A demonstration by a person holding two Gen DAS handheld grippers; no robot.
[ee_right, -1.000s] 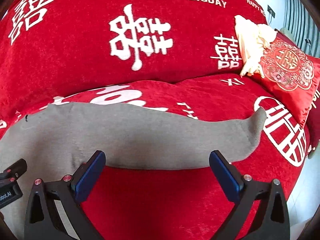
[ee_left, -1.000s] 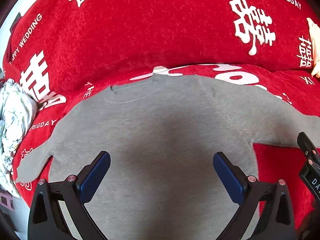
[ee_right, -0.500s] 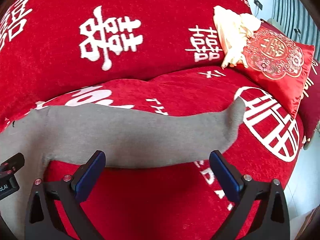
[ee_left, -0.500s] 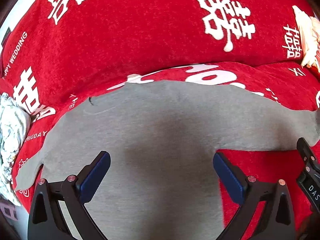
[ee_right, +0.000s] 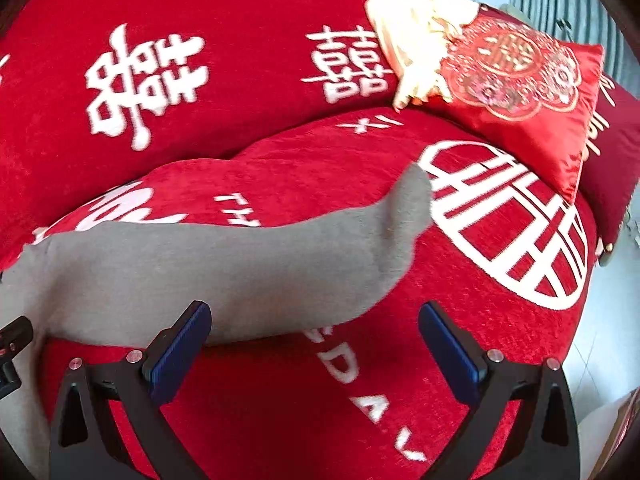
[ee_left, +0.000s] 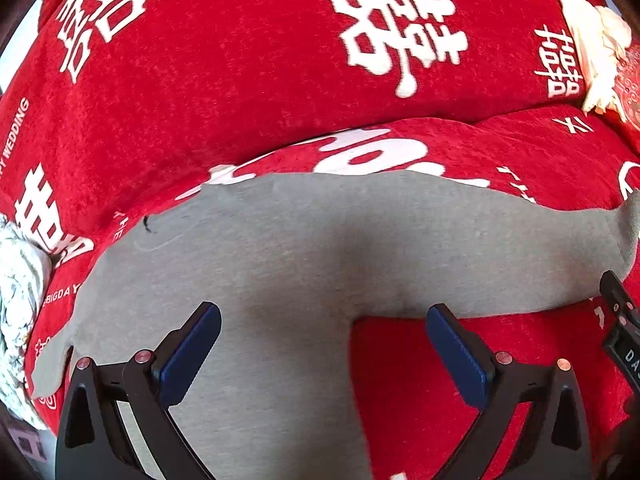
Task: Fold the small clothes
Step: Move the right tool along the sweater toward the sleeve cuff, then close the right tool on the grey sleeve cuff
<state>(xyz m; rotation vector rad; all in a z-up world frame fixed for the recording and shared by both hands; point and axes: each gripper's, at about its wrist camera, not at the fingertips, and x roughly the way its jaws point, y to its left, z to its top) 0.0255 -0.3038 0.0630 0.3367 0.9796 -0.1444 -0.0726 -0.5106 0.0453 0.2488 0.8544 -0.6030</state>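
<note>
- Nearest, the left gripper (ee_left: 322, 354) hangs released and empty over the grey top's (ee_left: 280, 264) body; the right gripper (ee_right: 314, 350), also released and empty, sits just short of its sleeve (ee_right: 248, 264).
- The grey top lies flat on a red sofa cover (ee_right: 280, 400). The sleeve's long axis runs from nine o'clock toward one o'clock, so the right gripper looks nearer for folding it.
- Farther off, only the left view shows a pale crumpled cloth (ee_left: 16, 292) at nine o'clock; only the right view fully shows an embroidered cushion (ee_right: 520, 80) at one o'clock.
</note>
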